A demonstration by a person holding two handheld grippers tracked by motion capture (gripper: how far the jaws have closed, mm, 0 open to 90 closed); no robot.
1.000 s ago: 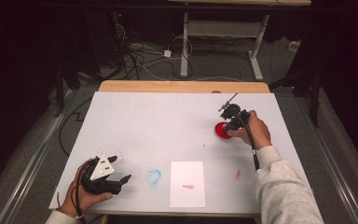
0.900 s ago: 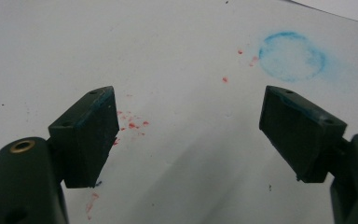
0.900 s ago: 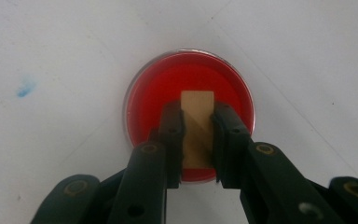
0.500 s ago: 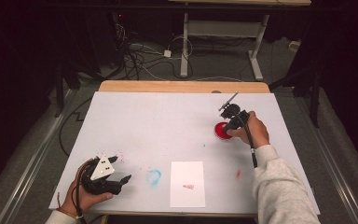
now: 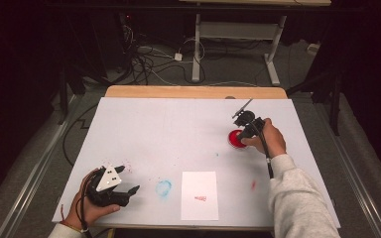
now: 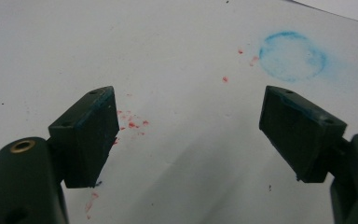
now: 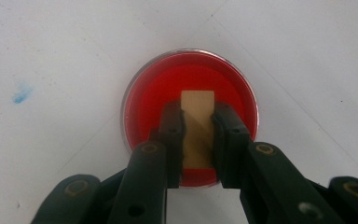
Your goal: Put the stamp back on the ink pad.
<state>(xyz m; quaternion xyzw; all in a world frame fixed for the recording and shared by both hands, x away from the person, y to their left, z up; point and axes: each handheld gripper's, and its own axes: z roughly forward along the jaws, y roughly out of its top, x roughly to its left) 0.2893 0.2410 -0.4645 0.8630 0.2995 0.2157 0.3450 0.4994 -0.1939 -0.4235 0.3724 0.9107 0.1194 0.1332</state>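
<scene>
At a white-covered table (image 5: 178,129), a person's right gripper (image 7: 198,122) has its jaws clamped on a small pale wooden block (image 7: 197,126), held upright over a round shallow dish of red paint (image 7: 149,100) that sits toward the far right side of the tabletop. In the high view the same right gripper (image 5: 243,130) hangs over the red dish (image 5: 234,140), the hand wrapped around its body and a grey sleeve (image 5: 297,198) trailing back to the table's near edge; whether the block's lower end actually touches the paint cannot be made out. At the near left corner, the left gripper (image 5: 129,181) rests low over the table in the person's left hand (image 5: 87,208), its jaws spread wide apart with nothing between them, as the left gripper view (image 6: 186,135) shows. Just ahead of it lies a faint blue ring-shaped stain (image 6: 291,57), with scattered red specks (image 6: 130,123) nearer the jaws. A white sheet of paper (image 5: 199,194) bearing a small red mark (image 5: 200,198) lies near the front edge, between the two hands.
</scene>
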